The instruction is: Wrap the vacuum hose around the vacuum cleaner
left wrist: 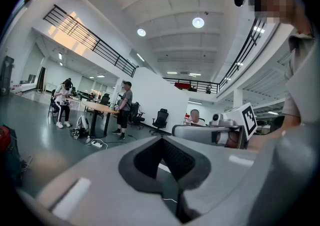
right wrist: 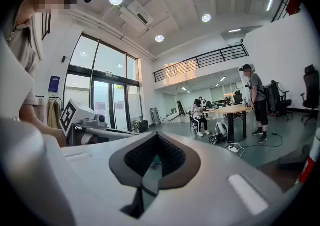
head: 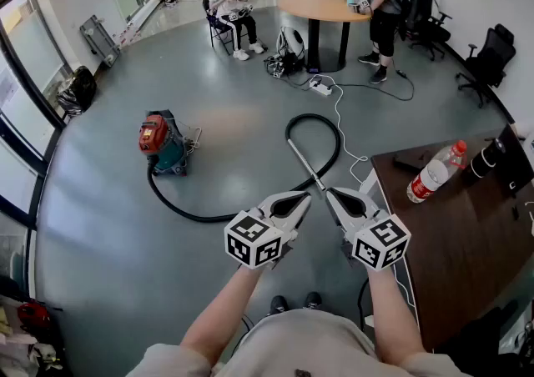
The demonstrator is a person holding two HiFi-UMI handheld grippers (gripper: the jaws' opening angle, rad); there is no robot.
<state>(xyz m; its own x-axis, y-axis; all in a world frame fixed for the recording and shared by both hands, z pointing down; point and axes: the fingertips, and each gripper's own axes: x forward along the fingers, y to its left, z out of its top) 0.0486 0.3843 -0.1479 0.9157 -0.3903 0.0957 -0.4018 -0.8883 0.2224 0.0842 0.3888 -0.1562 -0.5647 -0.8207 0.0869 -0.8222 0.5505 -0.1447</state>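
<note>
I hold both tools out in front of me, side by side above the grey floor (head: pixel 100 225). The left gripper (head: pixel 302 198) has its jaws brought together, tip against tip, with nothing between them; its own view (left wrist: pixel 161 140) shows only the hollow between the dark pads. The right gripper (head: pixel 334 196) is the same: jaws together and nothing held, seen along its own length (right wrist: pixel 157 135). Their tips lie near each other but do not touch.

The vacuum cleaner (head: pixel 163 143) (red top, teal body) stands on the floor well ahead of me and to my left. Its black hose (head: pixel 337 140) is not wound round it. The hose leaves the machine, sweeps in a wide curve across the floor towards my grippers, then swings up into a loop on my right. A pale metal wand (head: pixel 304 165) runs on from the end of that loop and slants down towards the gripper tips.

On my right is a brown table (head: pixel 450 242), with a plastic bottle (head: pixel 434 172) lying on it. A white cable (head: pixel 340 121) trails over the floor beside the loop.
</note>
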